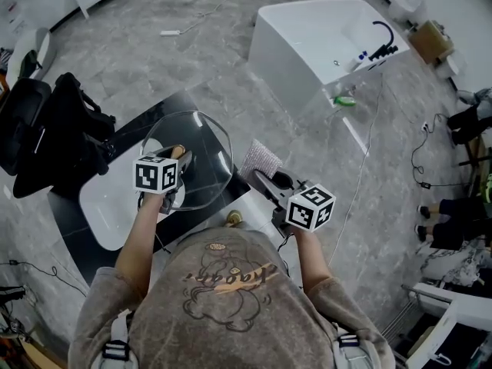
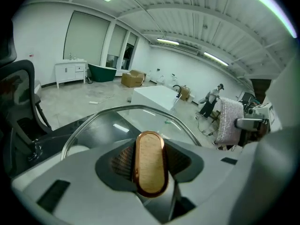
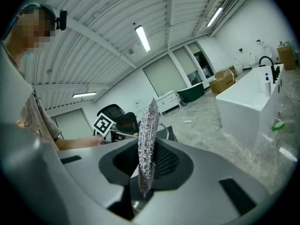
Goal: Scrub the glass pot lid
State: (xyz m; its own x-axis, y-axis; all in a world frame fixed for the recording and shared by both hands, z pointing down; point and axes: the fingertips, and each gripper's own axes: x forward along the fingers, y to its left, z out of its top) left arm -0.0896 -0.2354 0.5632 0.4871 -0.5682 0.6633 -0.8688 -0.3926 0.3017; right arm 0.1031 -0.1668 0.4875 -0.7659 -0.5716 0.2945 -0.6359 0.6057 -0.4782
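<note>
The glass pot lid (image 1: 201,158) is held tilted over the black counter (image 1: 73,237) and its white basin (image 1: 104,206). My left gripper (image 1: 178,161) is shut on the lid's wooden, copper-rimmed knob (image 2: 150,163); the lid's metal rim (image 2: 117,110) arcs beyond the jaws. My right gripper (image 1: 269,178) is shut on a silvery mesh scrubber (image 1: 261,159), which hangs just right of the lid's edge and apart from it. In the right gripper view the scrubber (image 3: 147,144) stands edge-on between the jaws. The scrubber (image 2: 228,121) also shows at the right of the left gripper view.
A brass faucet (image 1: 233,218) stands at the counter's near edge. Black office chairs (image 1: 46,129) crowd the left. A white bathtub (image 1: 323,44) with a black tap sits ahead on the right. Cables (image 1: 419,156) trail over the floor.
</note>
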